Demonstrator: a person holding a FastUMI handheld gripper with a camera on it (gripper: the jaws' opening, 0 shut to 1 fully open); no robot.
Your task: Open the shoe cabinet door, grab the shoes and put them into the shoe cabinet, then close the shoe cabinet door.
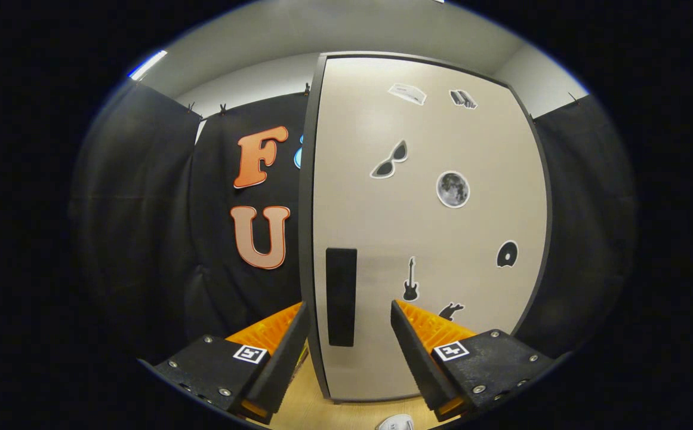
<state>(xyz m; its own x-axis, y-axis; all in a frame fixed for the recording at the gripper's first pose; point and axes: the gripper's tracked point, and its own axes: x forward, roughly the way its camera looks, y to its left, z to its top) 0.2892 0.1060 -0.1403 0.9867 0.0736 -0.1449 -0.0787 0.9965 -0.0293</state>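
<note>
- The shoe cabinet [430,239] stands at twelve o'clock, door shut, contents hidden.
- The gripper [349,310] has its fingers spread wide, flanking the dark door handle [341,297] and gripping nothing.
- A pale shoe [395,423] peeks in at six o'clock.

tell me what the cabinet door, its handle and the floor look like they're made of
The tall beige shoe cabinet door looks like matte laminate board with a dark edge band, carrying flat stickers. Its black vertical handle strip, seen between the open gripper fingers, could be matte plastic or a recess; I cannot tell. The pale floor shows a wood-look finish.
</note>
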